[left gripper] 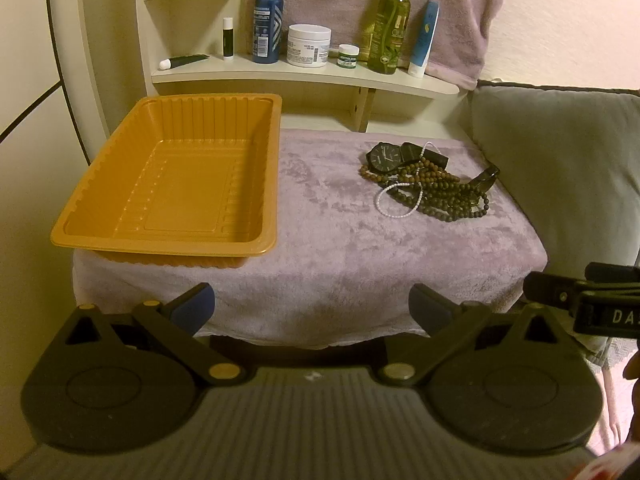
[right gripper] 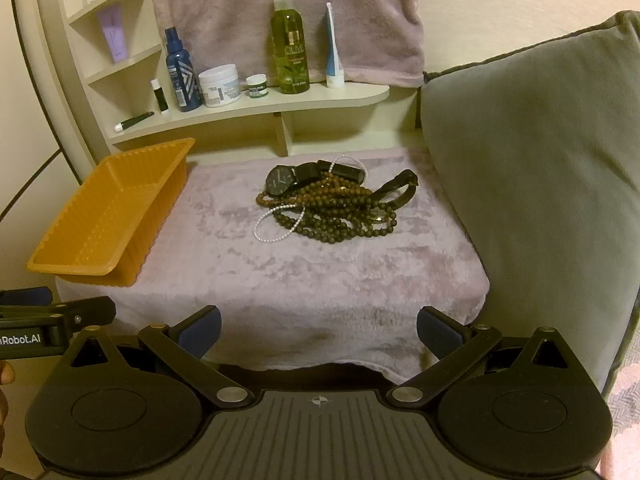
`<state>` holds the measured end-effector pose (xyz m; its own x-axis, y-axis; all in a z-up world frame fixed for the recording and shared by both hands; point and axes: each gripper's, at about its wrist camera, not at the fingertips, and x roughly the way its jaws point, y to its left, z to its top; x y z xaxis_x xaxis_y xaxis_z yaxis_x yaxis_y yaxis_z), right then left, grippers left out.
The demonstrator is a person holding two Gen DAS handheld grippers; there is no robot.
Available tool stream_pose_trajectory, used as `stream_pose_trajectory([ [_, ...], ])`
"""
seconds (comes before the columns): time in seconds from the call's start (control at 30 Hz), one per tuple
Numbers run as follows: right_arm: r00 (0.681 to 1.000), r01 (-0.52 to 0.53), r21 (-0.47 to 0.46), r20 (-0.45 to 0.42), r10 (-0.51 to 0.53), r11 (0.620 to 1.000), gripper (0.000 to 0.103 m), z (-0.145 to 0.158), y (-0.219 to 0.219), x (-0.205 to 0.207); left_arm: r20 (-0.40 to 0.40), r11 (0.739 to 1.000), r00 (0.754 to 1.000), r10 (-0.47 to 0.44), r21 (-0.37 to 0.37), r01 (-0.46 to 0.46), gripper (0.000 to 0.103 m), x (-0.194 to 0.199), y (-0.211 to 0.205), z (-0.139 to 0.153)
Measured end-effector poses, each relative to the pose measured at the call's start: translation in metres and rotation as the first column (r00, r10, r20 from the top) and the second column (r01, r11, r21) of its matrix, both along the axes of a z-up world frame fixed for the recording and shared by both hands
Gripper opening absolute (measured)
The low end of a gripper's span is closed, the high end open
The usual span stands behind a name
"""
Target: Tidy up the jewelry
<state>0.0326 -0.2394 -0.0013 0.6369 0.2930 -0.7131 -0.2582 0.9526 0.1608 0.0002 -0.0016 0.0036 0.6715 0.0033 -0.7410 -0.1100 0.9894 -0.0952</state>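
Nearest my left wrist camera sits the left gripper point(left gripper: 312, 304), jaws spread wide with nothing between them, hanging over the front edge of the lilac towel point(left gripper: 320, 264). Beyond it on the left I see one orange tray point(left gripper: 272, 168), with nothing lying in it. Well apart to the right lies the jewelry pile point(left gripper: 432, 180): one black watch point(left gripper: 384, 156), one white bead strand point(left gripper: 396, 200), and brown bead strands point(left gripper: 448, 196) so tangled I cannot count them. A dark bangle-like piece point(left gripper: 486, 178) rests at the pile's right edge.

Closest in my right wrist view is the right gripper point(right gripper: 318, 330), also released and holding nothing. From here the pile point(right gripper: 332, 204) lies almost straight ahead, the tray point(right gripper: 116, 216) off to the left, and a grey cushion point(right gripper: 540, 200) rises just beside the towel on the right.

I judge nothing is sorted yet. To start well, I would go for the watch point(right gripper: 282, 180) first with my right jaws, since it lies on top at the pile's left, gripping across its case. Lifting slowly should show whether beads snag.
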Motion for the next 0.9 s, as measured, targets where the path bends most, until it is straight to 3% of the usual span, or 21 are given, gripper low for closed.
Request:
stream_pose_trajectory([
  [0.9, 1.000, 0.001, 0.003, 0.002, -0.001, 1.000, 0.103, 0.0006, 0.0000, 0.0016, 0.000, 1.000, 1.000, -0.005, 0.001, 0.005, 0.102, 0.0037, -0.0034, 0.0009],
])
